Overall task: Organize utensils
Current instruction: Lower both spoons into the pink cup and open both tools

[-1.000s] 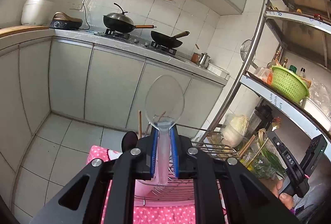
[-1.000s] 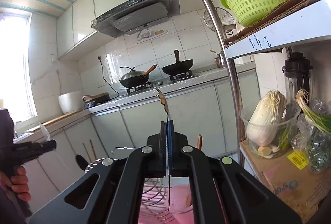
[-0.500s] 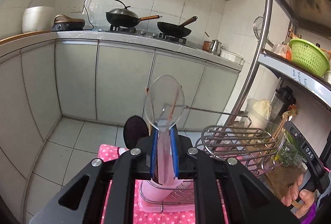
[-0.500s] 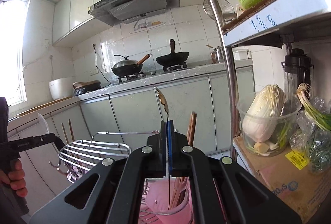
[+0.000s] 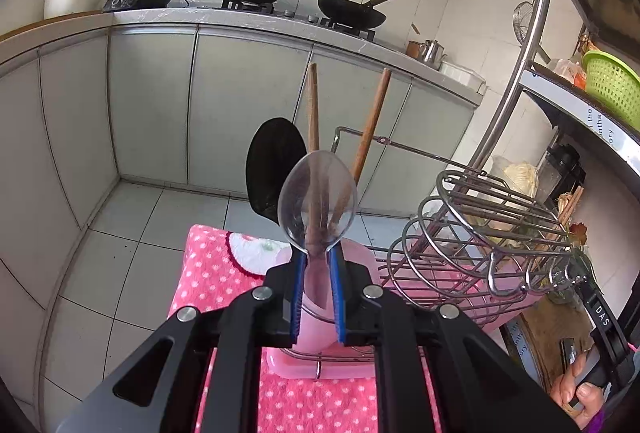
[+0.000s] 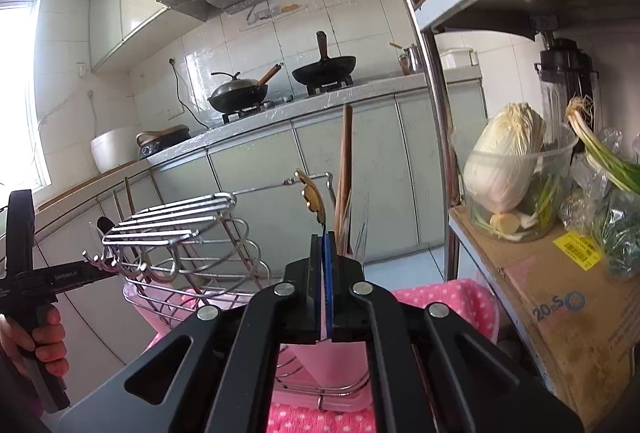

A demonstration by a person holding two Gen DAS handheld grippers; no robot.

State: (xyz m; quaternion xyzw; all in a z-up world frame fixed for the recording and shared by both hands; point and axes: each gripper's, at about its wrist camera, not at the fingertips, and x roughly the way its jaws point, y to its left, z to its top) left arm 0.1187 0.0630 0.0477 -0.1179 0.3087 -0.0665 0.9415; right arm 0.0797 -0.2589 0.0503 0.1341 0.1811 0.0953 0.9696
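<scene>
Left claw (image 5: 317, 293): clamping the clear spoon (image 5: 317, 199), bowl sticking up past its tips
Right claw (image 6: 323, 273): pinching a thin gold-handled utensil (image 6: 311, 197) upright
Pink holder (image 5: 352, 265): sitting right below both claws, with wooden chopsticks (image 5: 313, 105) poking out

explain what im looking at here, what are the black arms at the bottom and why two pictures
There is no robot here. A person holds a hand-held gripper in each hand, and each has a wide-angle camera looking along its two fingers, so you get two pictures of one kitchen.

The left gripper is shut on a clear spoon. The right gripper is shut on a thin utensil with a gold end; what kind I cannot tell.

Below them, on a pink dotted towel, sits a wire rack with a pink cup holding wooden utensils and a black spatula. At each picture's edge you see the person's other hand.
</scene>
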